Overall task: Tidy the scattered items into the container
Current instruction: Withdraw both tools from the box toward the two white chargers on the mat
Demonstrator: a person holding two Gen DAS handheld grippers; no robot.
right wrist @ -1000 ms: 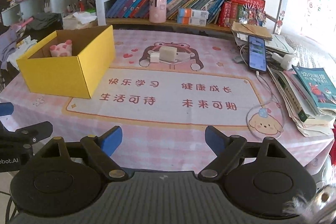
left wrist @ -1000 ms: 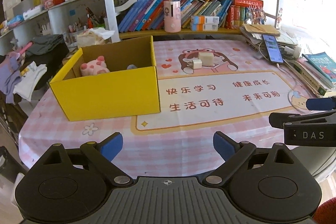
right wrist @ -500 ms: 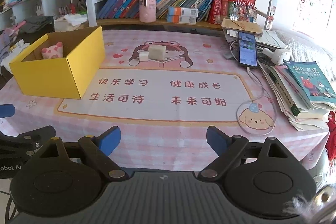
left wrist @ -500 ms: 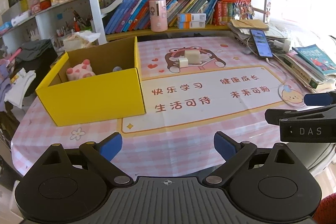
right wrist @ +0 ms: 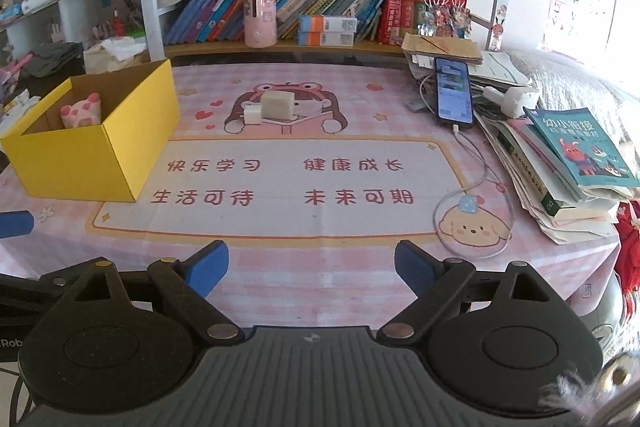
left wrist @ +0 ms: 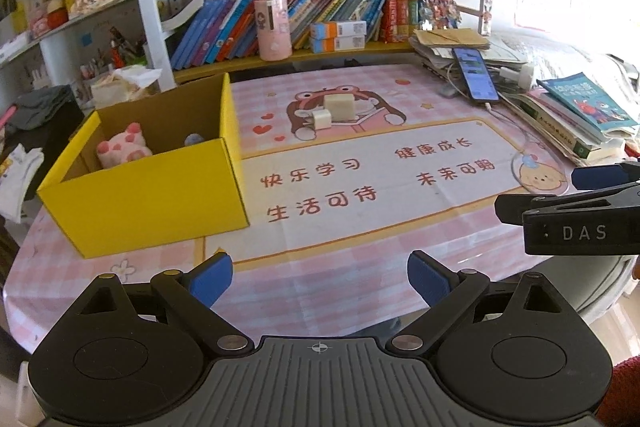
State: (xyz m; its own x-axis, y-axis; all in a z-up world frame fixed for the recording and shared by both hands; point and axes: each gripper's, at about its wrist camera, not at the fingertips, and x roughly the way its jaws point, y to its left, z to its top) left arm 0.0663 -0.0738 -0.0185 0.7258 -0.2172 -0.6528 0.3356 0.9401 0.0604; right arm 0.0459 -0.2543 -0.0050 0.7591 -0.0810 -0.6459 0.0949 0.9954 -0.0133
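Both tools hang off the near edge of the table [left wrist: 360,291], nothing between either pair of pads. Left gripper [left wrist: 319,277] spread wide, empty; right gripper [right wrist: 311,269] likewise released, empty. Yellow box [left wrist: 148,195] sits at the left of the table, open top, with a pink plush [left wrist: 122,147] and a small blue thing [left wrist: 194,139] already inside. Still out: a beige block [right wrist: 276,103] with a small white cube [right wrist: 253,115] touching its left side, both far on the mat's cartoon figure, right of the box. My read: those two go next. Risks from here: the pair touch, so closing on one may shove the other or pinch both crookedly; a reach from the left could clip the box's right wall and slide it; phone [right wrist: 454,91] and its cable [right wrist: 472,163] lie right of the target, a wide swing by the right tool could snag them
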